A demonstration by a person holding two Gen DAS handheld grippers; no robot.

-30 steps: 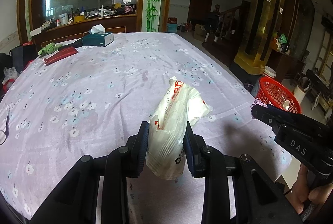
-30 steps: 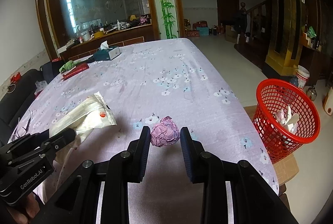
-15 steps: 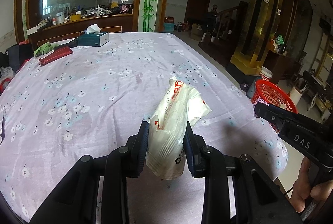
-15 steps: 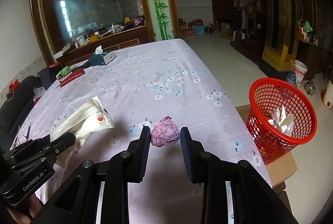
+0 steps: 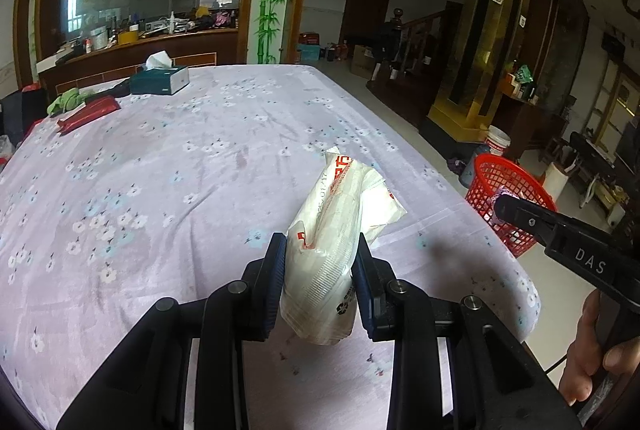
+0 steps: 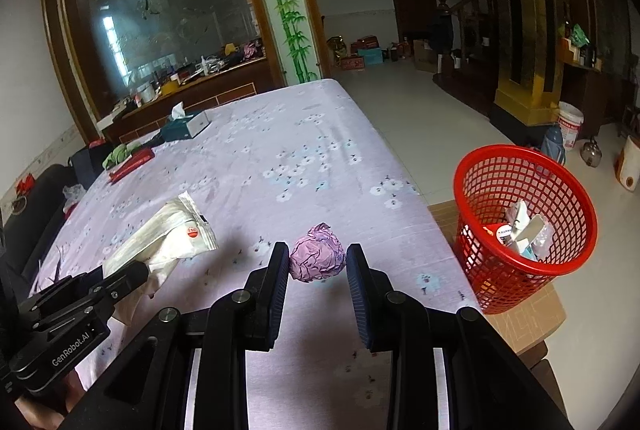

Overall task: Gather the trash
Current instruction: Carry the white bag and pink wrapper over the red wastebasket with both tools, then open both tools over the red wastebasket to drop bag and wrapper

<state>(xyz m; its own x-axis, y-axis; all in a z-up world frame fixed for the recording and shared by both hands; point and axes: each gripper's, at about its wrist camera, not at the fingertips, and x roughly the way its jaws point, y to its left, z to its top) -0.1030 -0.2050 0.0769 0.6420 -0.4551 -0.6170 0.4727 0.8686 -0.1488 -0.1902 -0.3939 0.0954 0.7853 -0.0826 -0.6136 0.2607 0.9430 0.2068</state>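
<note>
**Both grippers loaded above the flowered table**

The left gripper (image 5: 319, 280) pinches a white plastic wrapper (image 5: 336, 234), crinkled, printed with red characters and a small dark recycling mark near its lower end; it juts forward, clear of the cloth. The right gripper (image 6: 318, 268) holds a crumpled ball of lilac paper (image 6: 317, 259) between its pads, tightly creased, nearly matching the tablecloth (image 6: 280, 158) below. To the right, beside the table's near corner, a red mesh wastebasket (image 6: 524, 226) stands on a cardboard sheet, with pale wrappers already inside. At the far left of the table lie a red packet (image 5: 88, 114), a green cloth and a teal tissue box (image 5: 160, 80).
</note>
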